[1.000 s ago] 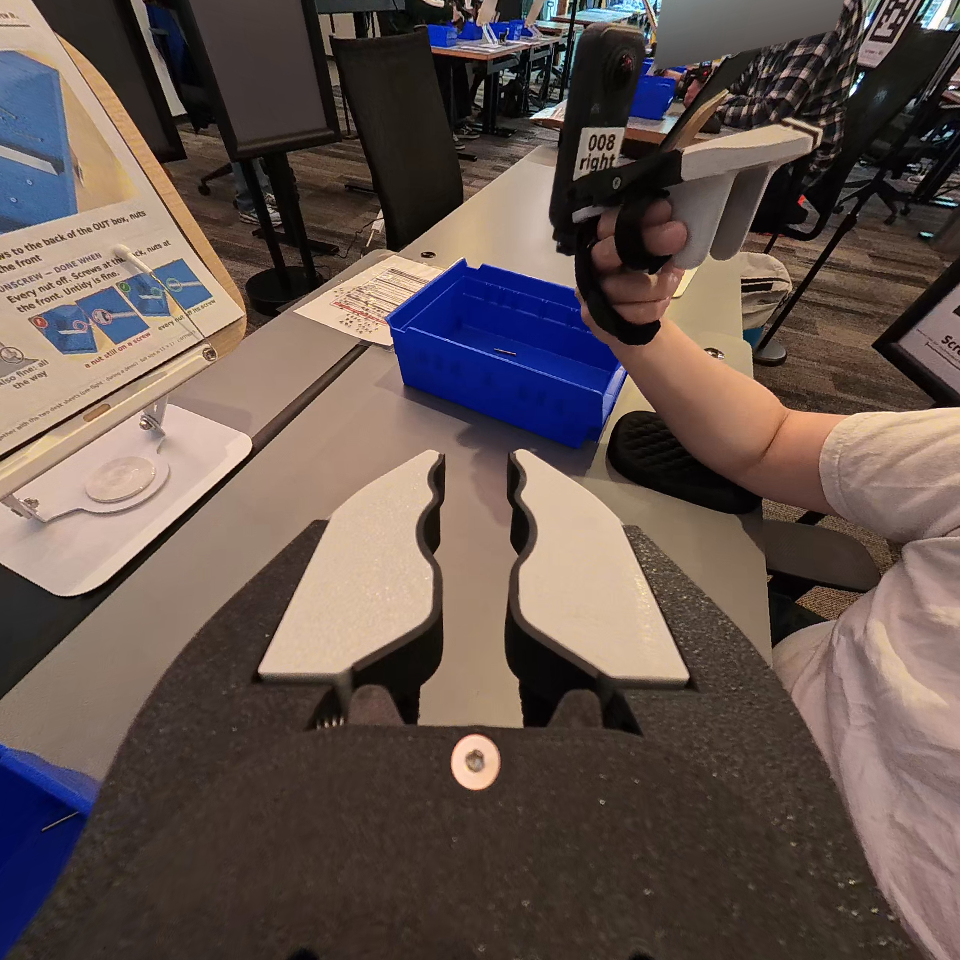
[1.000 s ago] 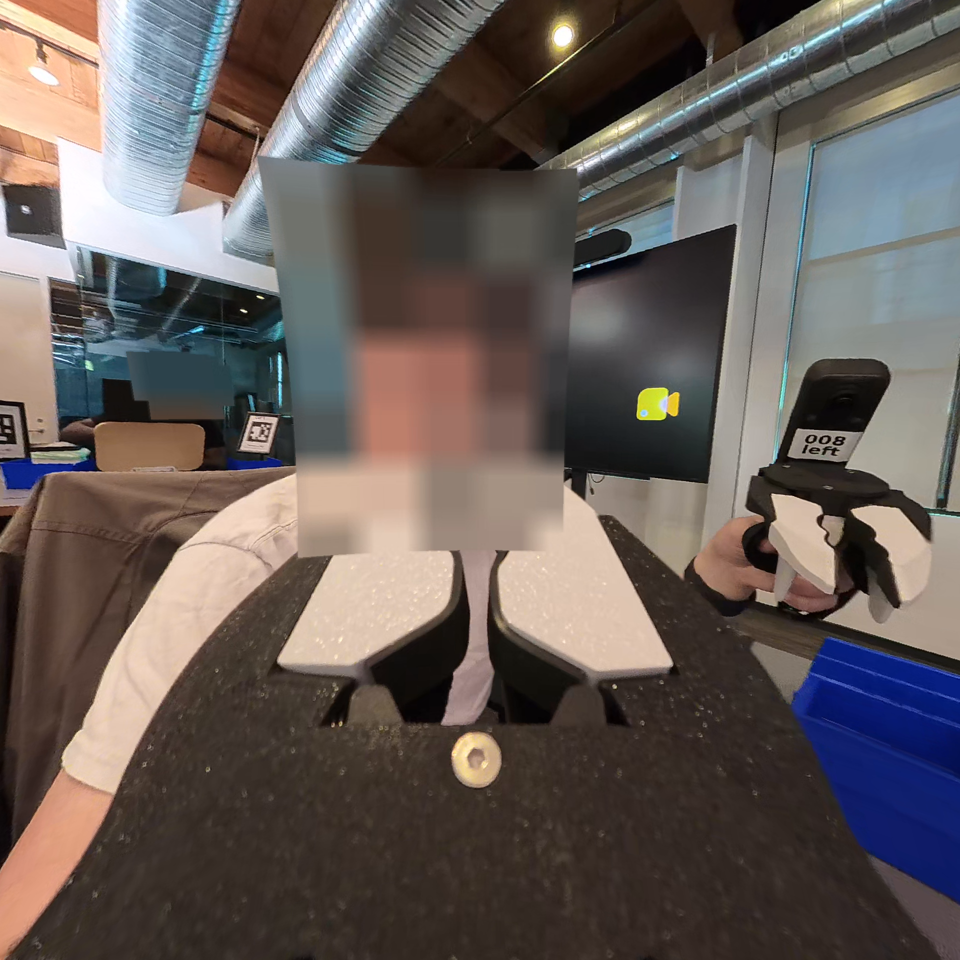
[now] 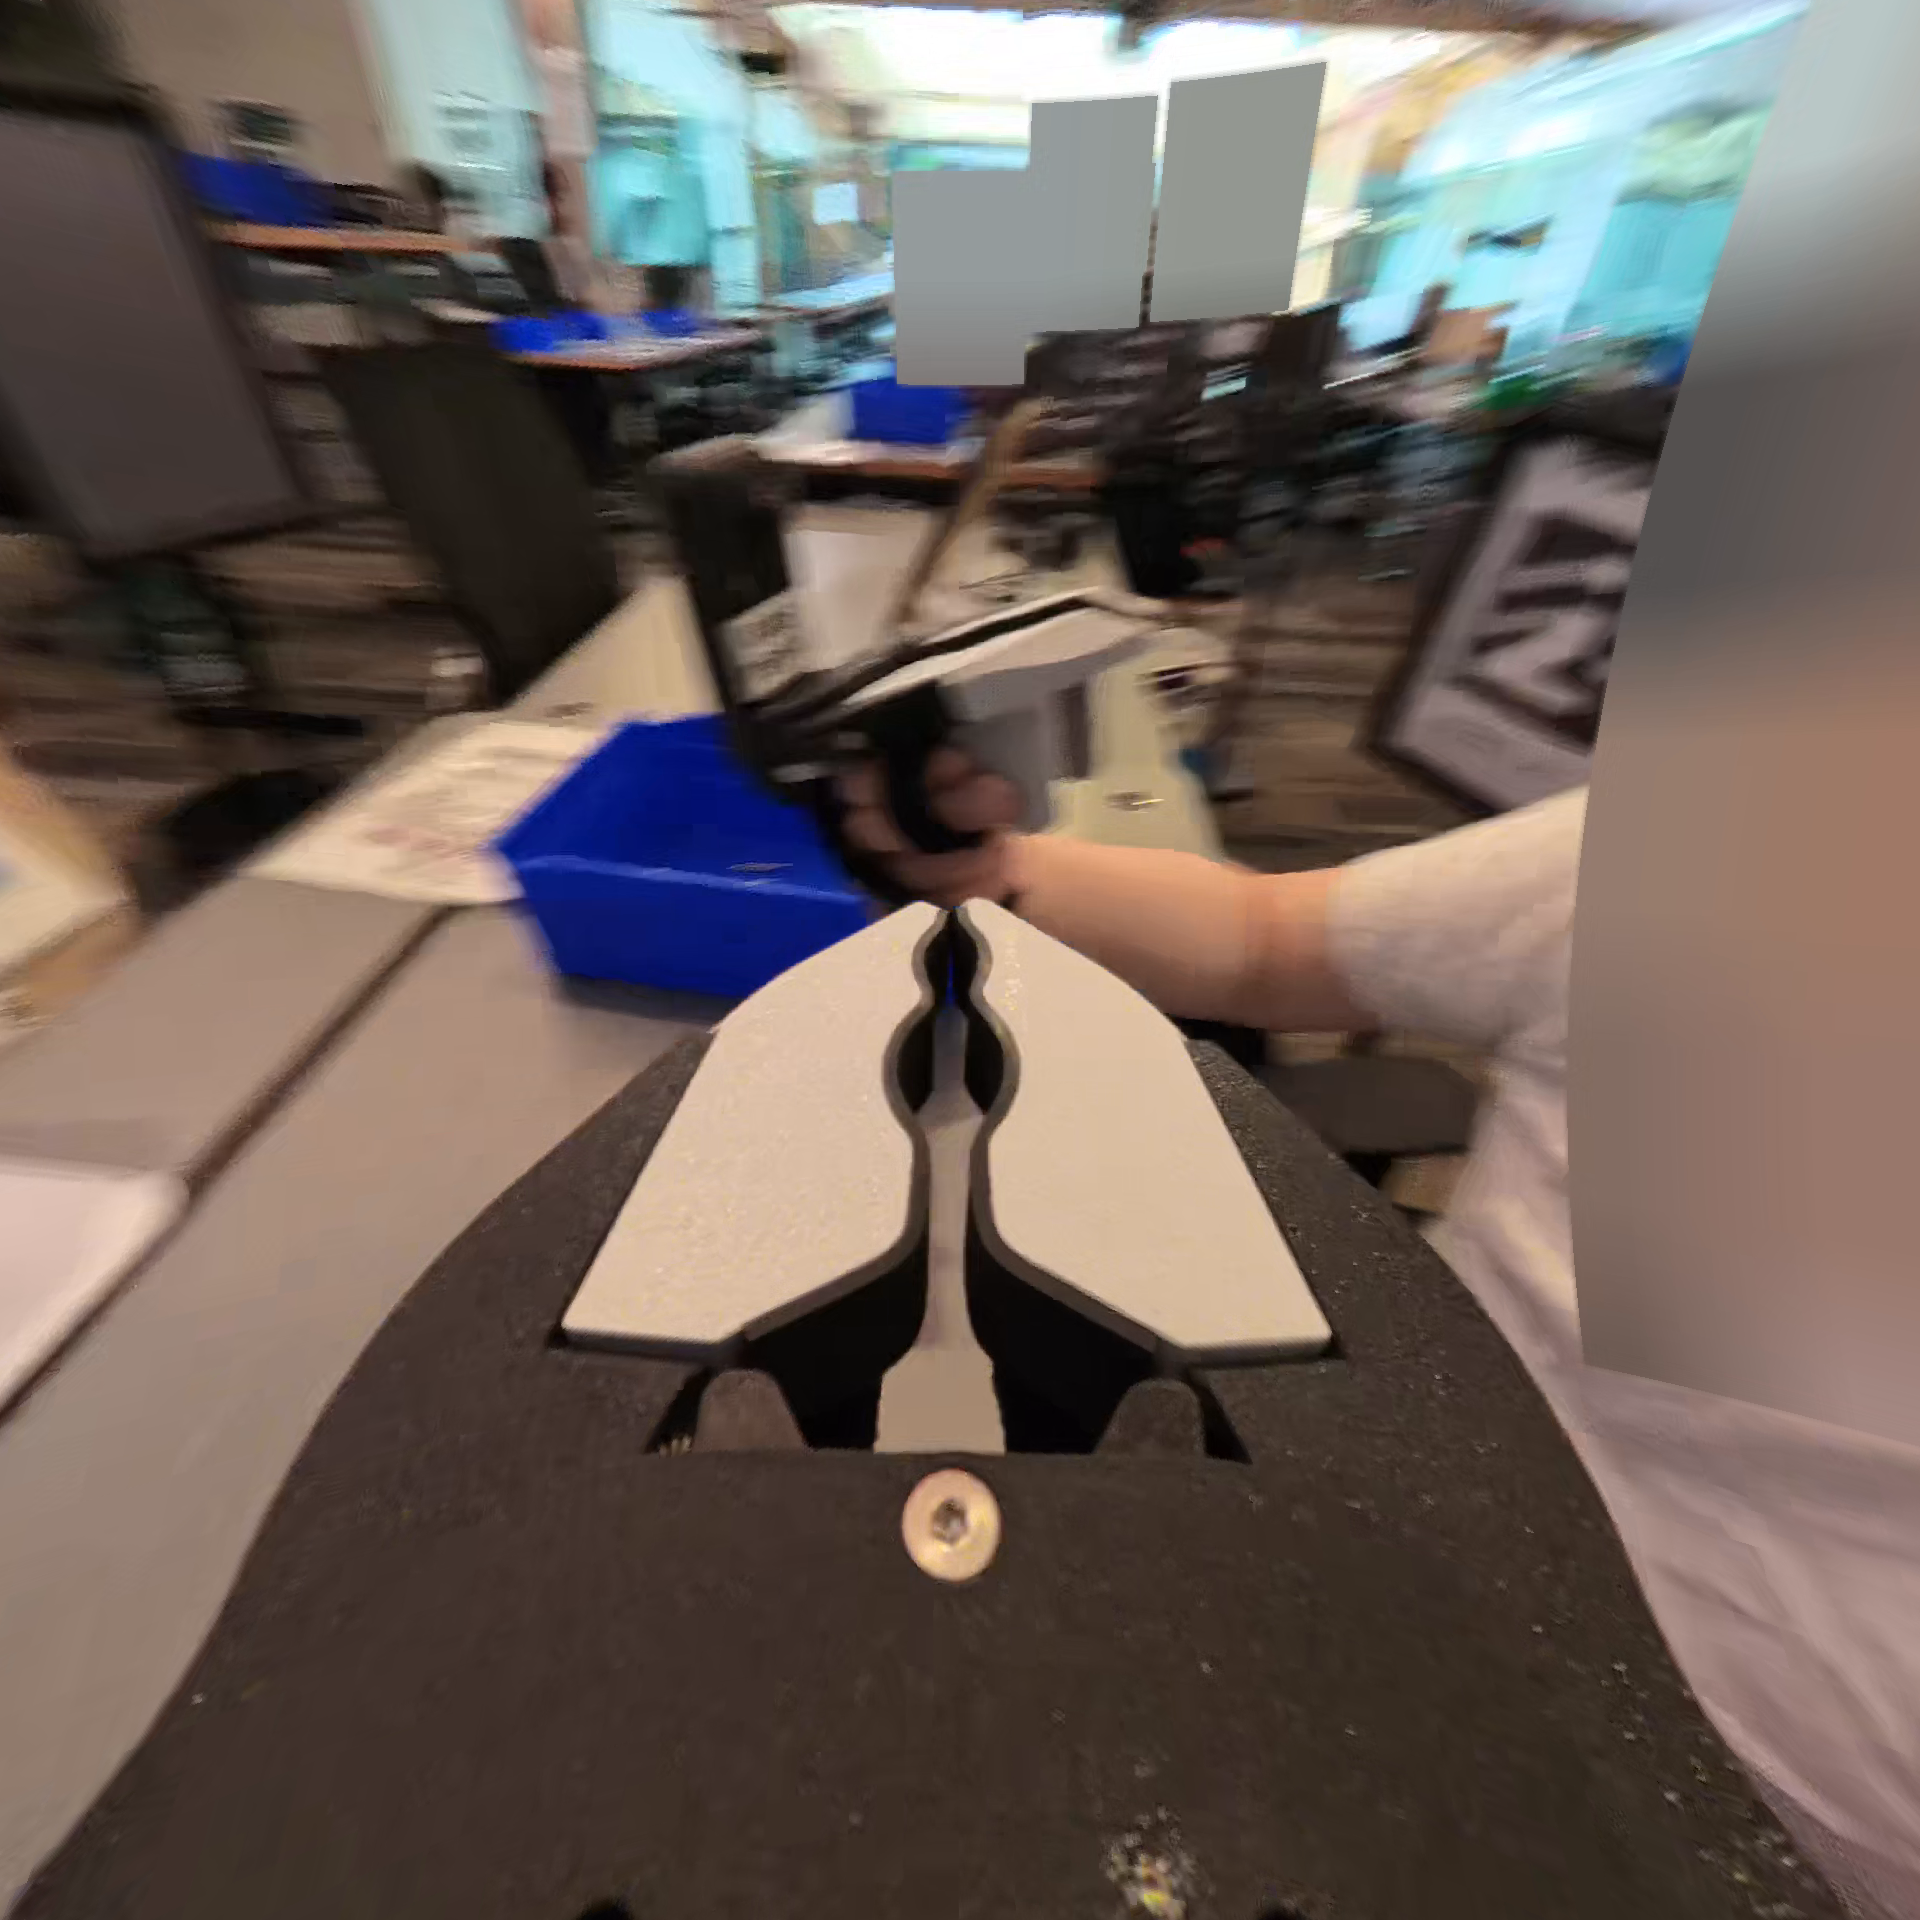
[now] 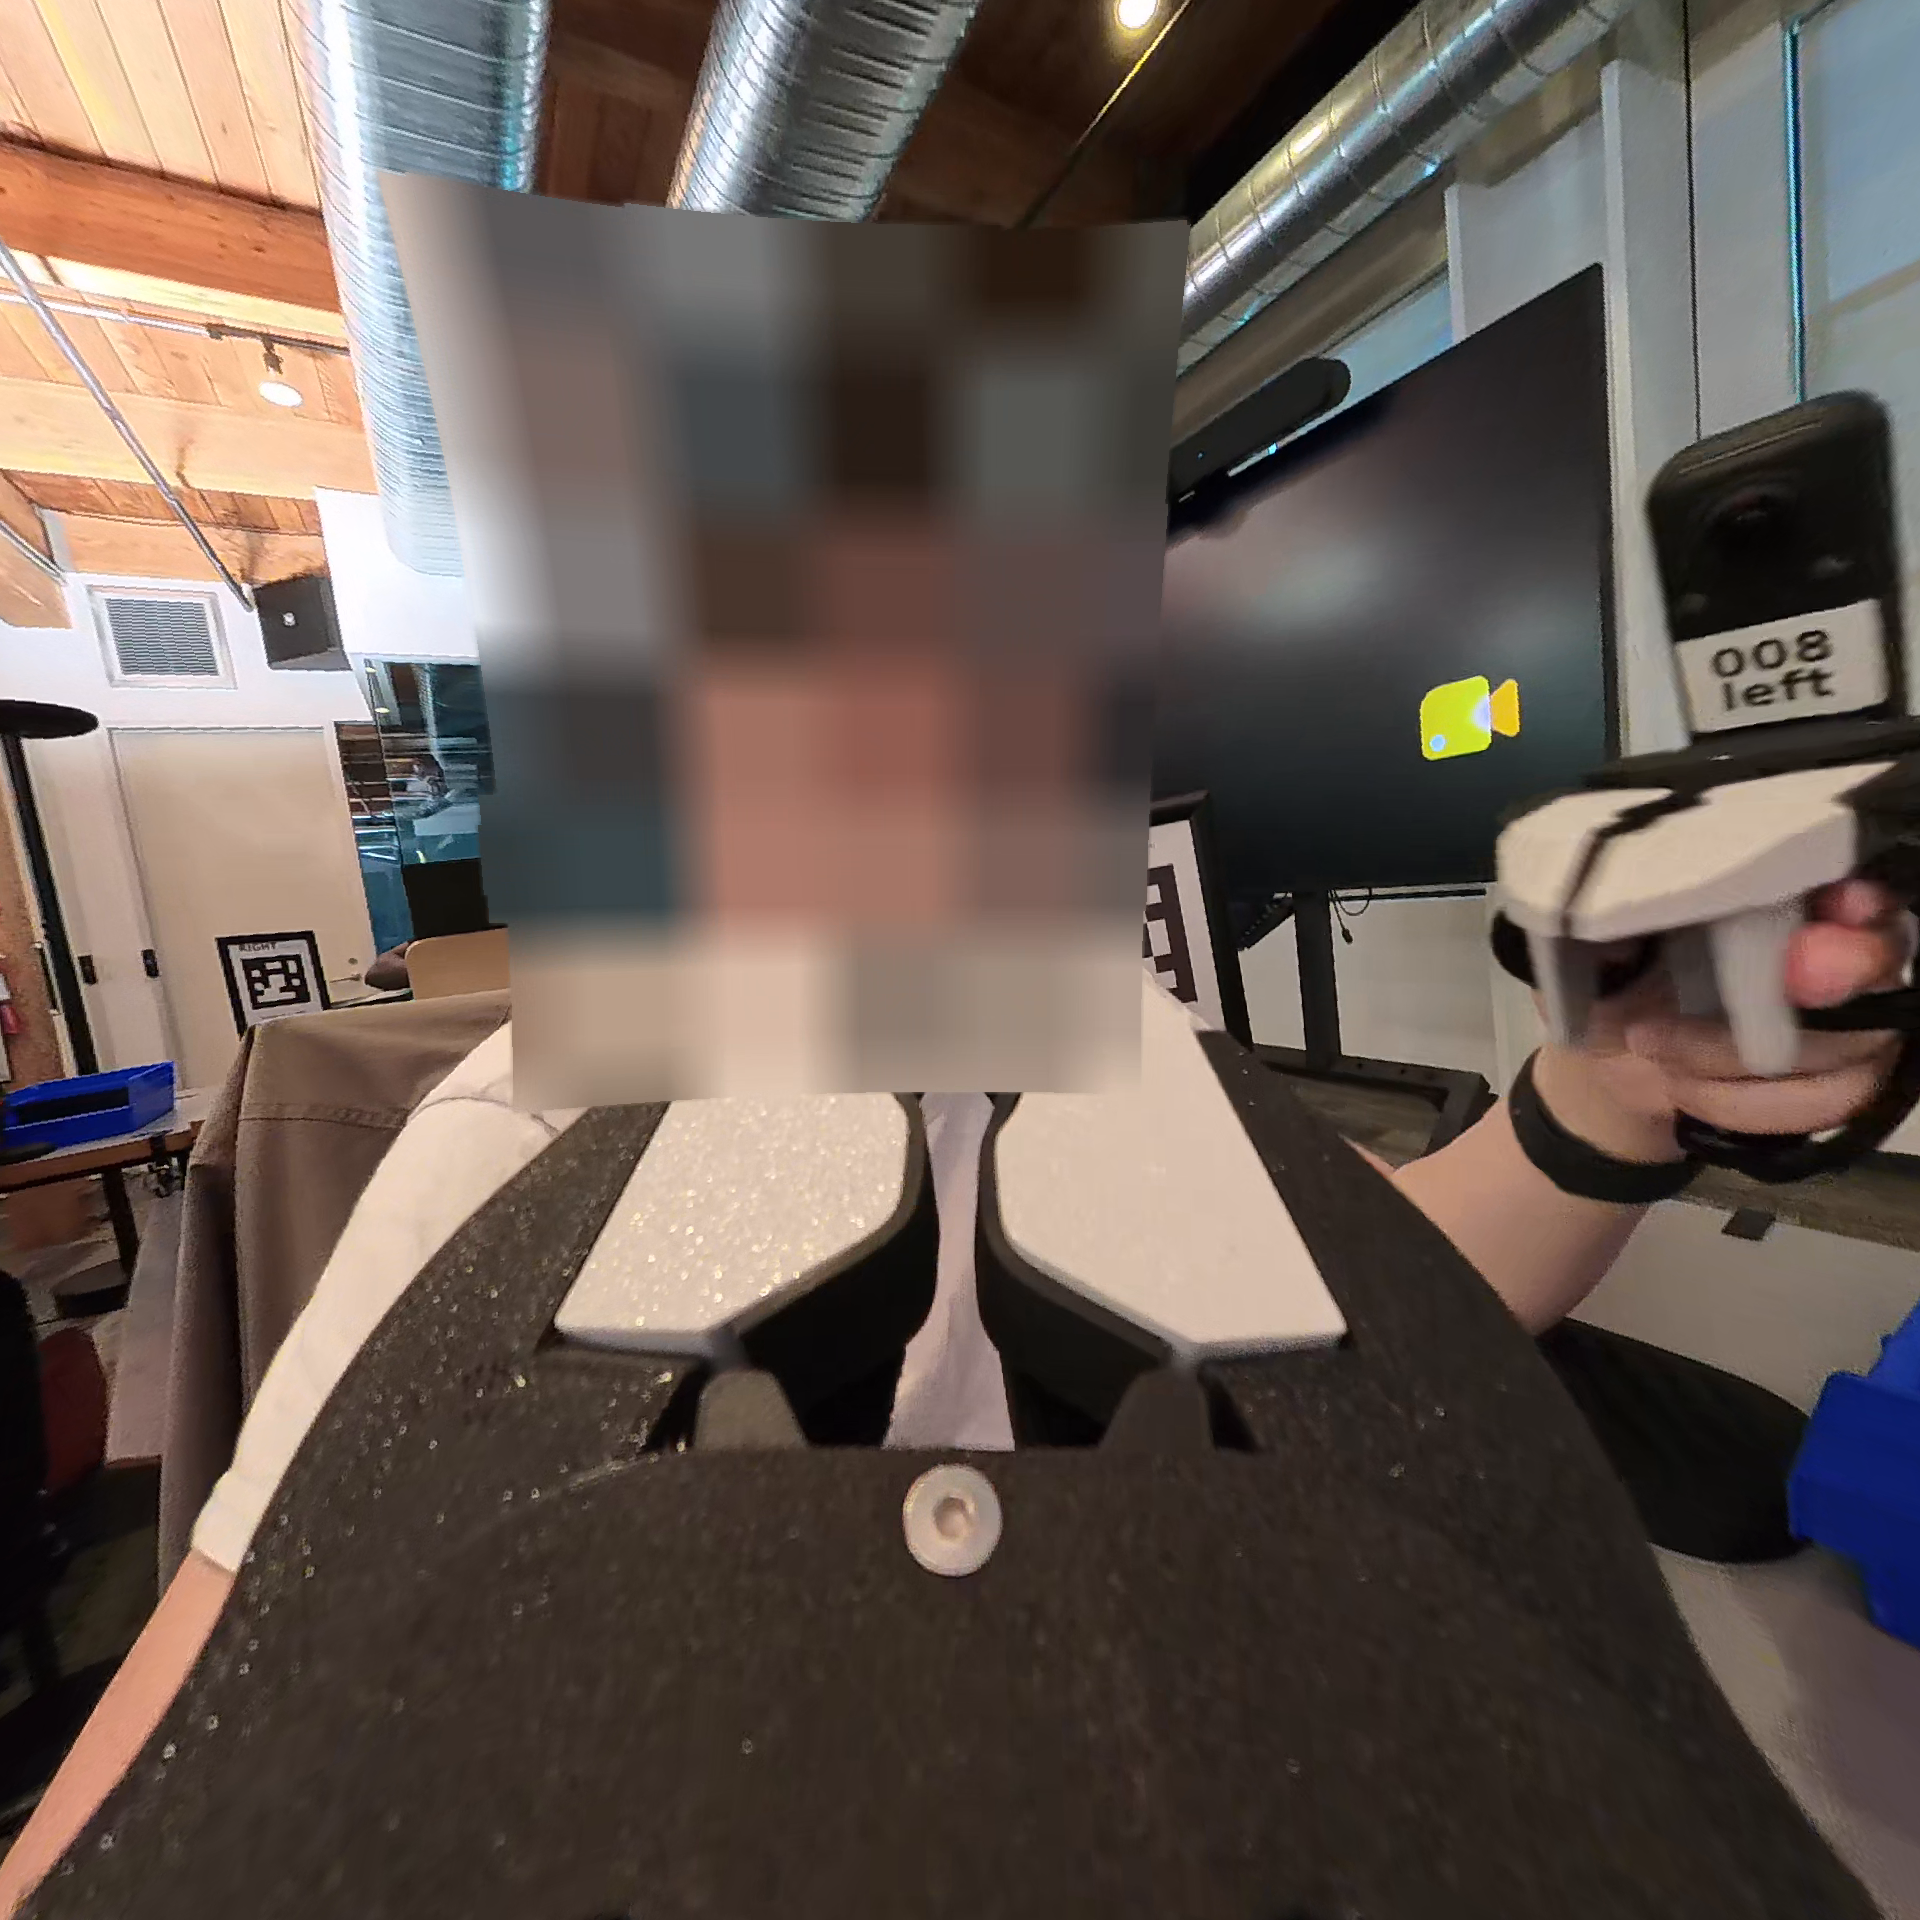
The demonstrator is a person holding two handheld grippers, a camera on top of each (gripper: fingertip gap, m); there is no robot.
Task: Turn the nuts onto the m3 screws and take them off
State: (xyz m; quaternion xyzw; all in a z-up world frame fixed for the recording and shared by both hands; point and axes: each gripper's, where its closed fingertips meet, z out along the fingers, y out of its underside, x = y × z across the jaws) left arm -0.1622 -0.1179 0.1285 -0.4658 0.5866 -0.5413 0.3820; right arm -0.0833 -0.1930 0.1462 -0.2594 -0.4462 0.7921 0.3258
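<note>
Blue bin (image 3: 665,883) blurred, contents unreadable. Left claw (image 3: 951,914) clenched, empty. Right claw (image 4: 956,1101) tips masked, state unclear.

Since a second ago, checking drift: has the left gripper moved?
Yes. The left gripper sits nearer and higher against the dark screen, now shut.

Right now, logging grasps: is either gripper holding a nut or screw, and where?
Nothing. The left gripper is shut empty; the right gripper's tips are hidden or blurred.
</note>
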